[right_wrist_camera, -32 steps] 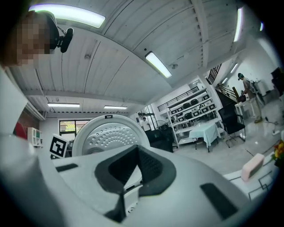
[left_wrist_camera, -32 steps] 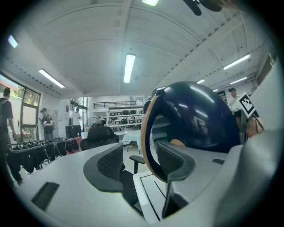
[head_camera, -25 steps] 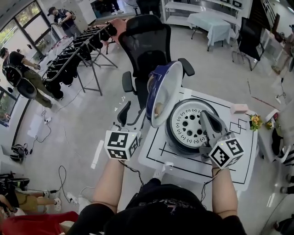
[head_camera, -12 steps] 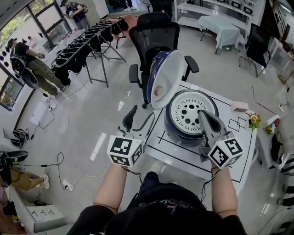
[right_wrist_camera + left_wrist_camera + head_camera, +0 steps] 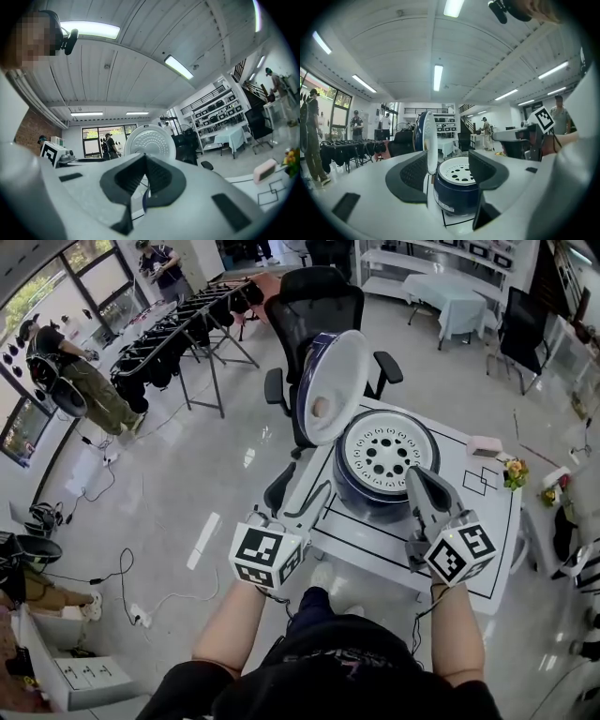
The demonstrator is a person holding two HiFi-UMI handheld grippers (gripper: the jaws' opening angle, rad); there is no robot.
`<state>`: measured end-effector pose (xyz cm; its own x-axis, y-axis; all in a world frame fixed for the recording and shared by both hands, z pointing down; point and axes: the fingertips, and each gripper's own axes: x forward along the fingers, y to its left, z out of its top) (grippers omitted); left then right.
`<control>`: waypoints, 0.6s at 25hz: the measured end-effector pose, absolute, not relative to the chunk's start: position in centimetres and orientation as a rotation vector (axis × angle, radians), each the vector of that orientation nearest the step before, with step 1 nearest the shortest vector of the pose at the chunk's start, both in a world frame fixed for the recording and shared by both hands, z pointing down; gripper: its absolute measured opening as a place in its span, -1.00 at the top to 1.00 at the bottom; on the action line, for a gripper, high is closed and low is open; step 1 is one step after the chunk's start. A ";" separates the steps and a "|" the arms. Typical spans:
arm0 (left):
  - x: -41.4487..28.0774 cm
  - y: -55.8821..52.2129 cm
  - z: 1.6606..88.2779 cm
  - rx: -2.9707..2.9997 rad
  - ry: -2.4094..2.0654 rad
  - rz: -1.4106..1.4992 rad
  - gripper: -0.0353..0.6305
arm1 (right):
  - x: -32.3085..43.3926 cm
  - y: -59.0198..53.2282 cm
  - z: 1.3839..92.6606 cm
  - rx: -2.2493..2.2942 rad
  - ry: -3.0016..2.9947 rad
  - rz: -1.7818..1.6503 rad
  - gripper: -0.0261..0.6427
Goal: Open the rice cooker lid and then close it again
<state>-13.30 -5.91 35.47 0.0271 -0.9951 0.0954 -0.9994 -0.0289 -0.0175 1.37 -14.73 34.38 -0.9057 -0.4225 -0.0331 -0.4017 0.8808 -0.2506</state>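
The dark blue rice cooker (image 5: 361, 491) stands on the white table (image 5: 492, 521). Its lid (image 5: 336, 385) is raised upright at the left, and the white perforated inner plate (image 5: 386, 452) is bared. My left gripper (image 5: 298, 500) is open at the table's near left edge, short of the cooker. In the left gripper view the cooker (image 5: 457, 197) and lid (image 5: 426, 140) show beyond the open left gripper (image 5: 449, 165), untouched. My right gripper (image 5: 419, 476) is shut and empty, its tip at the cooker's near right rim. The right gripper view has the lid (image 5: 149, 139) behind the shut right gripper (image 5: 144, 158).
A black office chair (image 5: 314, 310) stands just behind the table. A pink block (image 5: 487, 446) and small flowers (image 5: 514, 470) sit at the table's right side. Racks of black gear (image 5: 187, 320) and people (image 5: 80, 381) are far off to the left.
Both grippers have drawn back from the cooker toward me. The left one has also swung right, in to the table's edge. The lid stays upright.
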 end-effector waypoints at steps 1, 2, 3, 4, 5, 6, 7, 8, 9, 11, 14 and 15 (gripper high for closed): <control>-13.1 -5.6 35.4 2.213 -2.150 0.126 0.10 | 1.5 -14.4 34.5 -0.650 2.962 -0.369 0.92; -12.9 -5.4 35.4 2.214 -2.149 0.129 0.10 | 1.6 -14.1 34.6 -0.649 2.962 -0.372 0.92; -12.8 -5.1 35.5 2.215 -2.148 0.134 0.10 | 1.7 -13.9 34.7 -0.649 2.962 -0.375 0.92; -12.7 -4.9 35.5 2.215 -2.147 0.138 0.10 | 1.8 -13.6 34.8 -0.650 2.961 -0.376 0.92; -12.6 -4.7 35.5 2.216 -2.149 0.142 0.10 | 1.9 -13.4 34.7 -0.650 2.959 -0.374 0.92; -12.6 -4.5 35.5 2.217 -2.151 0.144 0.10 | 1.9 -13.3 34.6 -0.651 2.956 -0.372 0.92; -12.6 -4.4 35.5 2.218 -2.152 0.145 0.10 | 2.0 -13.2 34.5 -0.650 2.953 -0.369 0.92; -12.6 -4.3 35.4 2.218 -2.153 0.147 0.10 | 2.0 -13.1 34.5 -0.650 2.952 -0.367 0.92; -12.5 -4.2 35.4 2.220 -2.153 0.148 0.10 | 2.1 -13.0 34.5 -0.650 2.952 -0.366 0.92; -12.3 -4.1 35.3 2.223 -2.154 0.149 0.10 | 2.3 -12.8 34.5 -0.652 2.953 -0.365 0.92; -12.3 -3.9 35.0 2.224 -2.159 0.150 0.10 | 2.6 -12.6 34.4 -0.657 2.951 -0.363 0.92; -12.3 -3.9 34.9 2.223 -2.162 0.152 0.10 | 2.6 -12.6 34.3 -0.658 2.949 -0.362 0.92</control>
<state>-12.34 -3.85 34.87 0.0255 -0.9951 0.0957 -0.9987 -0.0297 -0.0420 2.62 -12.58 34.32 -0.9019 -0.4296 -0.0441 -0.4061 0.8786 -0.2514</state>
